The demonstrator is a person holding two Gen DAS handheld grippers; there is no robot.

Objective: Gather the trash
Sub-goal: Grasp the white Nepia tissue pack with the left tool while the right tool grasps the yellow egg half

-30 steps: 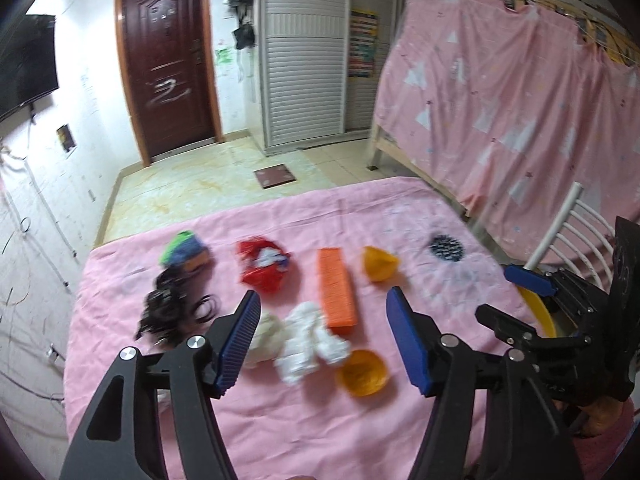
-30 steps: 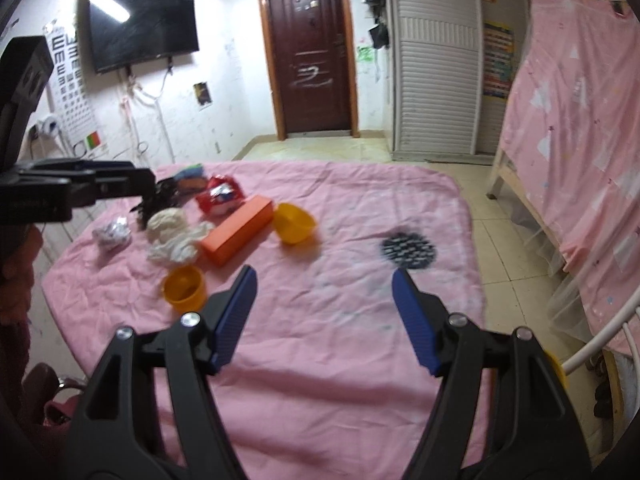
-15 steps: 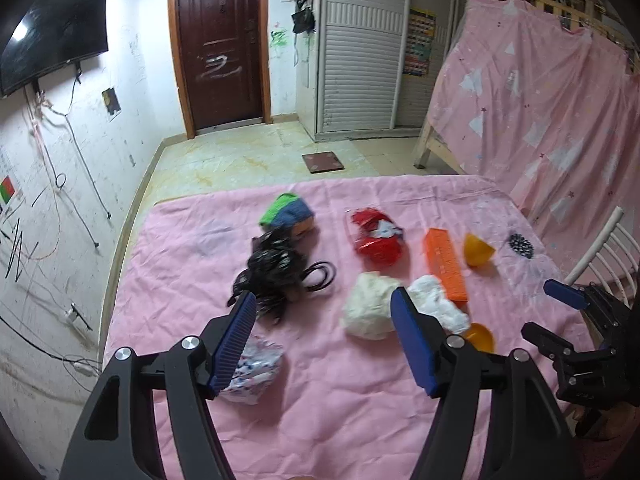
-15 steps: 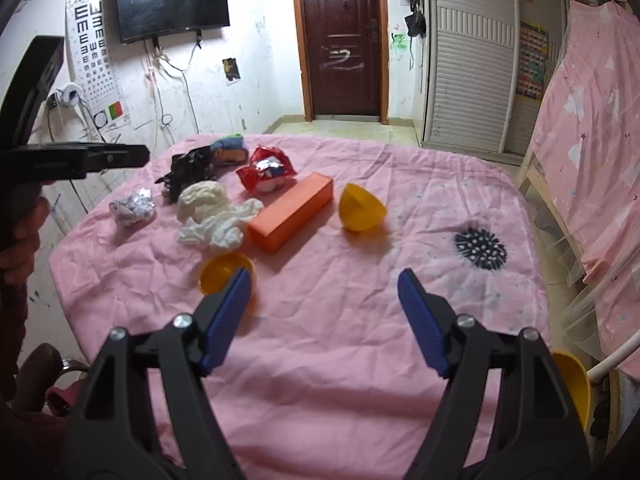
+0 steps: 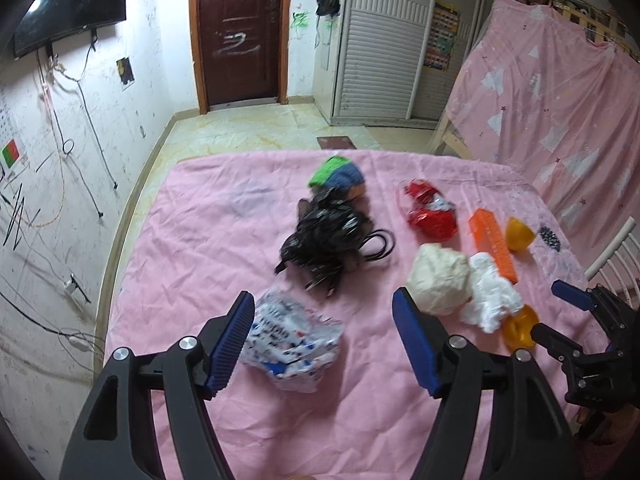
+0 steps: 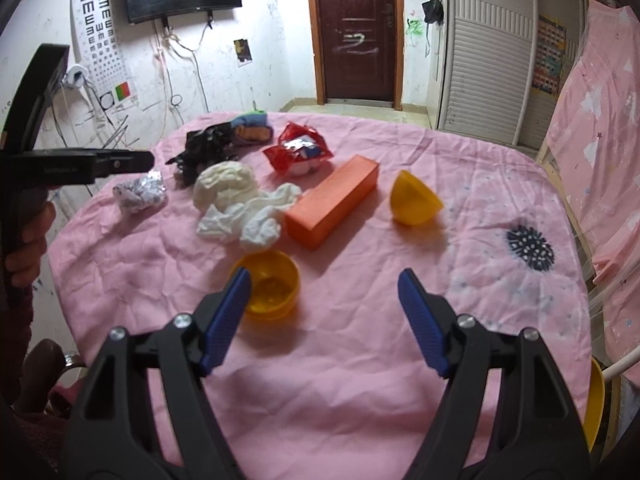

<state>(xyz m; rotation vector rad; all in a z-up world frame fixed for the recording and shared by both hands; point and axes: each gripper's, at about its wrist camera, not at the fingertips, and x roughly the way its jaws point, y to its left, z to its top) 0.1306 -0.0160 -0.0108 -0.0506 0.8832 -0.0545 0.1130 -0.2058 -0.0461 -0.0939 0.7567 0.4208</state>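
Over the surface (image 5: 200, 216), my left tongs (image 5: 324, 344) hang apart near the crumpled wrapper (image 5: 292, 340); right tongs (image 6: 324, 312) are opening, empty. Next: straddle it and squeeze.

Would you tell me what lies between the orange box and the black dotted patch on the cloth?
A yellow half-shell lies between the orange box and the dotted patch, clearest in the right wrist view.

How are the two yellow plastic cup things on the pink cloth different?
The near yellow half-shell sits with its open side up, so its hollow inside shows; the far yellow half-shell is tipped on its side. The near one lies close to the white tissue; the far one lies alone past the orange box. Both are the same yellow plastic.
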